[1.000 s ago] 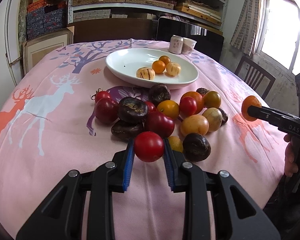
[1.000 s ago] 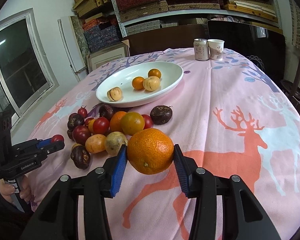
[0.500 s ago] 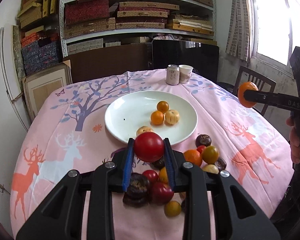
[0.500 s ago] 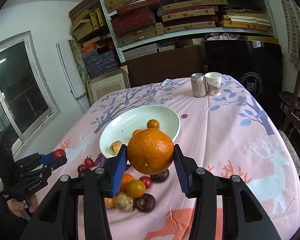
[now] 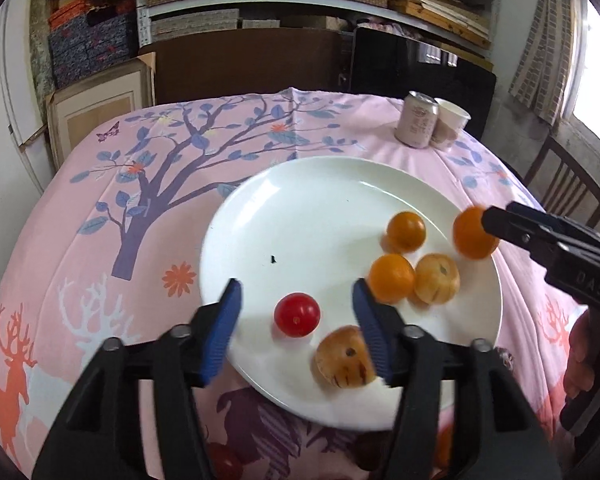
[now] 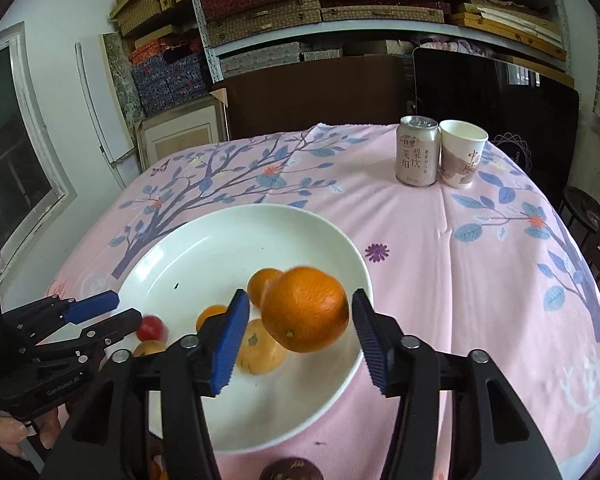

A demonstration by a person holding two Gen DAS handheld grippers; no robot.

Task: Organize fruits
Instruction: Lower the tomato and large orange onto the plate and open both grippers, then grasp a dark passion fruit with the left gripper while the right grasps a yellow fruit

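I have carried both fruits from the pile to the white plate (image 5: 236, 216), and now my left gripper (image 5: 296, 322) and right gripper (image 6: 298, 330) have just been opening, so the red tomato (image 5: 297, 315) and the orange (image 6: 306, 309) are free between wide jaws, dropping onto it.

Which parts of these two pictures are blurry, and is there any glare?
Left wrist view: the orange beside the right gripper is smeared, and the window is blown out white. Right wrist view: the red tomato is streaked, the big orange slightly soft.

2 wrist fisheyes, close, angled down; both share white plate (image 5: 228, 220) (image 6: 204, 240).
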